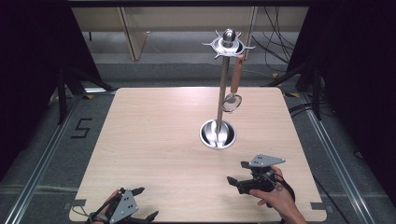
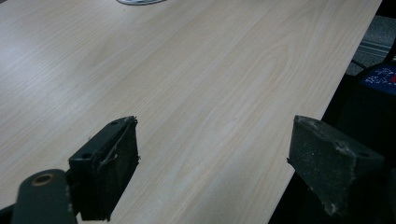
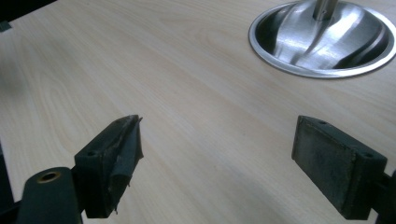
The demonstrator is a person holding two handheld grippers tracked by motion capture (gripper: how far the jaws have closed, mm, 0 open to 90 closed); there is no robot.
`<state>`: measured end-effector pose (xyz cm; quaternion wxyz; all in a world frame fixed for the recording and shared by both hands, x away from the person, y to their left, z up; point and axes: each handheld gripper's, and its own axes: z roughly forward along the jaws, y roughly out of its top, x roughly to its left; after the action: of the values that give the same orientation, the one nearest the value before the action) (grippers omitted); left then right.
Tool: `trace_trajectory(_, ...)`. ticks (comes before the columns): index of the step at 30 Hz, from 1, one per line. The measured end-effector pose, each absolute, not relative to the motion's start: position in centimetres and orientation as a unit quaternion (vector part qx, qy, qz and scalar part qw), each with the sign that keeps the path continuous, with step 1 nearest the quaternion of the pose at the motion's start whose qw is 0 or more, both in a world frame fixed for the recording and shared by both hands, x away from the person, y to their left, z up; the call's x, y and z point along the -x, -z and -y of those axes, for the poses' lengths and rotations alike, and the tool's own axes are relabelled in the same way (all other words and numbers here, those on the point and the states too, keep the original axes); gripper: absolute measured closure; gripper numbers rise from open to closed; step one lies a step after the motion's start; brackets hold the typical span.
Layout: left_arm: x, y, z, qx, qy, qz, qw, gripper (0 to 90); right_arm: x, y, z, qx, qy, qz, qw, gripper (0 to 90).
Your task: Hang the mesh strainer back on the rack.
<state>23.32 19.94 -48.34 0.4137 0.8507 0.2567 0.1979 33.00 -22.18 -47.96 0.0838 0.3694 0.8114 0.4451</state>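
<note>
A steel utensil stand rises from a round dish base (image 1: 217, 134) on the wooden table (image 1: 154, 135). Its pole carries a ring of hooks at the top (image 1: 228, 45). From one hook hangs a small strainer (image 1: 232, 102) with a wooden handle (image 1: 236, 74). My left gripper (image 1: 146, 203) is at the table's front left corner, open and holding nothing. My right gripper (image 1: 236, 172) is at the front right, a short way before the base, also open and holding nothing. In the right gripper view the base (image 3: 322, 37) lies ahead and to the right of the open gripper (image 3: 217, 135).
In the left gripper view the open gripper (image 2: 215, 135) hovers over bare wood by the table's edge (image 2: 303, 140), with the base rim (image 2: 140, 2) far ahead. Dark curtains, a rail frame and cables surround the table.
</note>
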Motion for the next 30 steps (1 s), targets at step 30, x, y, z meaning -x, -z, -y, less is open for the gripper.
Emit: trace_trajectory(30,-23.4,48.4,-20.0,-0.856,-0.201,-0.254,0.402,15.4,-31.1,48.5,23.0,-0.354,-0.421,-0.826,0.125,16.3)
